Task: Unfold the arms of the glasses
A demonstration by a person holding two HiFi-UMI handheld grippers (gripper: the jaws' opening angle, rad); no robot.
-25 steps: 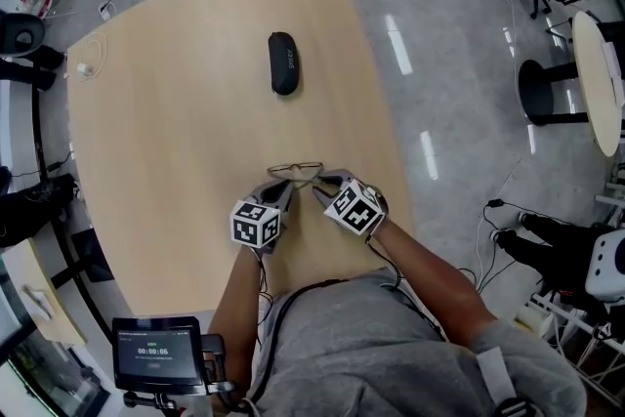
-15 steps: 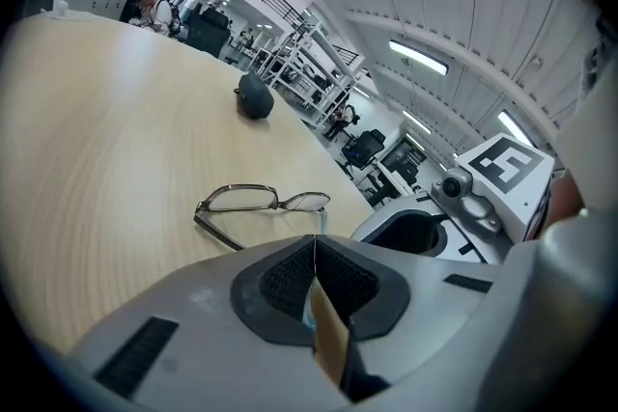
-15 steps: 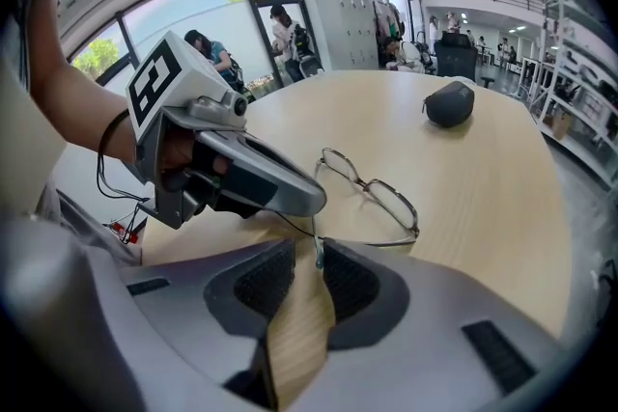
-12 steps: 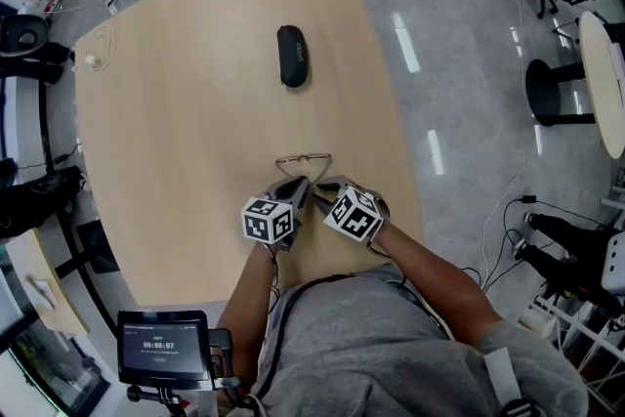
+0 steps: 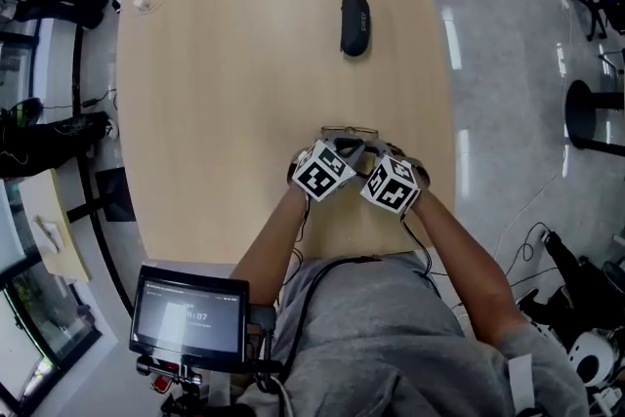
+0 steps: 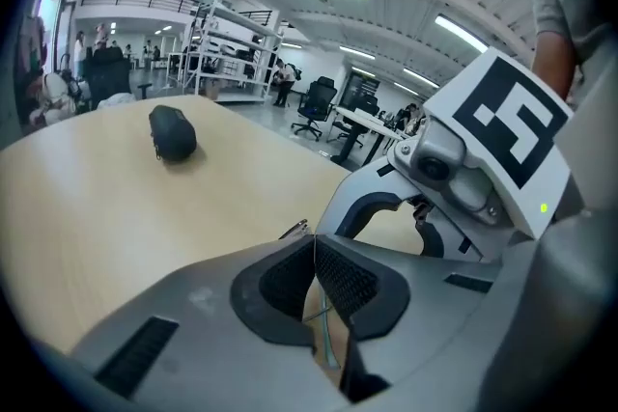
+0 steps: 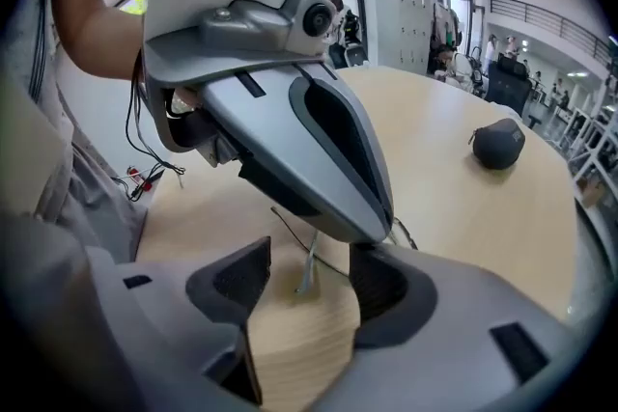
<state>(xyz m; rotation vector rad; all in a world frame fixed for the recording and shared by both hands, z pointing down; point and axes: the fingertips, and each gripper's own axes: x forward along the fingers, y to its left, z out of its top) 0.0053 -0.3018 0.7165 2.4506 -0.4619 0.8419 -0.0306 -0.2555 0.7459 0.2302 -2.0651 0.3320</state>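
Glasses [image 5: 349, 131] are at the near part of the light wooden table [image 5: 215, 93], right at the tips of both tools. The left hand-held gripper [image 6: 314, 246] has its pads pinched together on the thin frame. The right hand-held gripper [image 7: 307, 283] is opening its jaws, and a slim temple arm [image 7: 309, 258] stands loose between them. A dark case [image 5: 355, 23] lies well apart, farther up the table.

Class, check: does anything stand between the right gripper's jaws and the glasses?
Nothing visible does. An arm of the glasses lies between the opening jaws of the right gripper, untouched by the pads. The left gripper, close beside, is shut on the glasses.
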